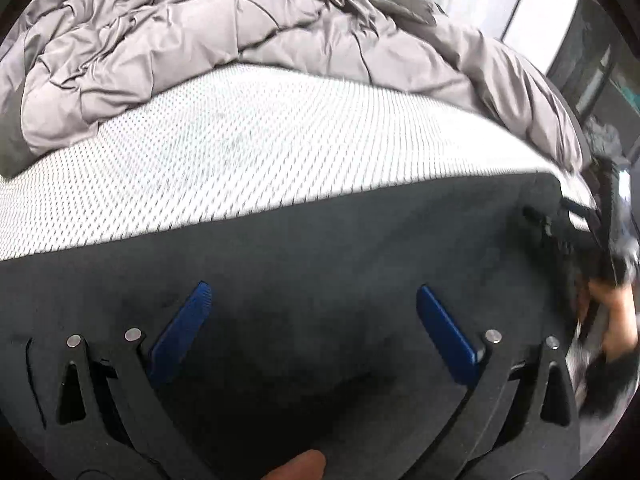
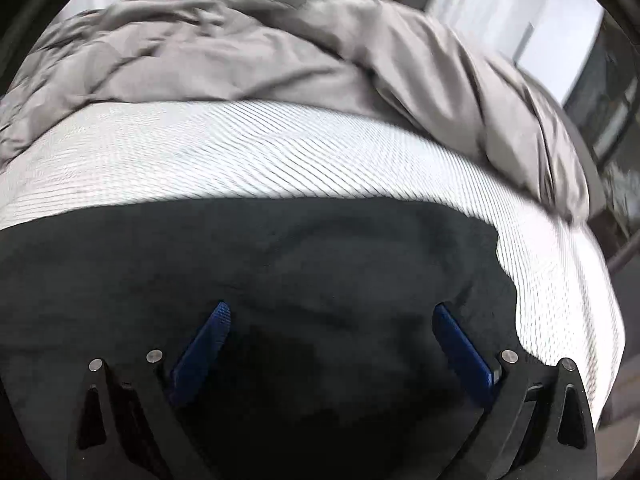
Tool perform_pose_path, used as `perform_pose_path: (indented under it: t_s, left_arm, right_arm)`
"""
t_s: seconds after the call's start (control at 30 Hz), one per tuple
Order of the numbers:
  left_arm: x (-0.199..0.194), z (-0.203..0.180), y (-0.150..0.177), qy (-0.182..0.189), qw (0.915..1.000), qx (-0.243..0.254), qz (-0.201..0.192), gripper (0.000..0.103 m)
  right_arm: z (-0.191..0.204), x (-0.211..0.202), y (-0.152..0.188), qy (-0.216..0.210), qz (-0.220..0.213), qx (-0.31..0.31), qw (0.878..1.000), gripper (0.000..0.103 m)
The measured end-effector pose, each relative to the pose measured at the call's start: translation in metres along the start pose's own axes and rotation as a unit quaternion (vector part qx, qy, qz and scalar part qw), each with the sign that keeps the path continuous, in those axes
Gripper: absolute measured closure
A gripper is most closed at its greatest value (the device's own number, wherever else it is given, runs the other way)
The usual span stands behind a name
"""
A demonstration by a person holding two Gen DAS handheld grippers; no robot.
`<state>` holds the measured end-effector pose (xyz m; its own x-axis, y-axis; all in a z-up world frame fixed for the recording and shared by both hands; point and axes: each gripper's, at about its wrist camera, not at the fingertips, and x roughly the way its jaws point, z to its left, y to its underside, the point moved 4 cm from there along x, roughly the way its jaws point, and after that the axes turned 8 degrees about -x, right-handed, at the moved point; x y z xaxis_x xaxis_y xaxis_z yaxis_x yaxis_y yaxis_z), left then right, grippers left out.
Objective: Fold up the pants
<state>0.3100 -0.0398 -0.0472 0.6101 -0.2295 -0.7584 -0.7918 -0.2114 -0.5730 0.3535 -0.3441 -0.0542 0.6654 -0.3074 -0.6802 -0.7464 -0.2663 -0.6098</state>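
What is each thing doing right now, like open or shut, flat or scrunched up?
Left gripper: open, holding nothing.
Right gripper: open, holding nothing.
Pants: dark, spread out on the mattress.
Mattress: bare, white, partly covered.
Grey blanket: crumpled at the far side.

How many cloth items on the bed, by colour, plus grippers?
Dark pants: 1
Grey comforter: 1
White mattress underneath: 1
Grippers, blue-fingered, both open over the pants: 2, left gripper, right gripper
Total: 5
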Motion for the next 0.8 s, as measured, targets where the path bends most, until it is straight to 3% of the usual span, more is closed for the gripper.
perform_pose_path:
  t_s: [0.07,0.17,0.23,0.27,0.3,0.43,0.53,0.6,0.67,0.73,0.8]
  left_arm:
    - [0.018,0.0,-0.005,-0.021,0.9993,-0.027,0.012,0.001]
    - [0.062,-0.001,-0.004,-0.048,0.9951,-0.074,0.046,0.001]
    - [0.066,-0.005,-0.004,-0.071,0.9957,-0.053,0.03,0.001]
    - [0.066,-0.005,-0.003,-0.072,0.9959,-0.046,0.03,0.001]
    - [0.065,-0.003,-0.002,-0.07,0.996,-0.047,0.029,0.001]
    - [0.059,0.008,0.0,-0.055,0.9969,-0.052,0.021,0.001]
    - [0.058,0.007,0.002,-0.05,0.9977,-0.041,0.02,0.001]
    - [0.059,0.008,0.002,-0.057,0.9976,-0.034,0.02,0.001]
    - [0.059,0.008,0.002,-0.065,0.9972,-0.031,0.023,0.001]
    - [0.051,0.006,0.0,-0.068,0.9967,-0.036,0.028,0.001]
    - [0.034,-0.001,0.001,-0.041,0.9981,-0.039,0.025,0.001]
  right_arm:
    - [0.03,-0.012,-0.014,-0.034,-0.026,-0.014,0.999,0.001]
    - [0.09,-0.016,-0.029,-0.129,-0.037,-0.042,0.99,0.001]
    - [0.121,-0.007,-0.034,-0.188,-0.019,-0.059,0.98,0.001]
    - [0.125,0.002,-0.035,-0.196,-0.011,-0.063,0.978,0.001]
    - [0.124,0.011,-0.032,-0.182,0.006,-0.063,0.981,0.001]
    - [0.056,0.039,-0.021,-0.015,0.031,-0.024,0.999,0.0]
    - [-0.011,0.053,-0.004,0.069,0.064,0.056,0.994,0.001]
    - [-0.041,0.055,0.007,0.066,0.068,0.107,0.99,0.001]
    - [-0.05,0.05,0.01,0.075,0.065,0.117,0.988,0.001]
    - [-0.047,0.038,0.01,0.04,0.056,0.111,0.991,0.001]
    - [-0.045,0.013,0.008,0.008,0.032,0.1,0.994,0.001]
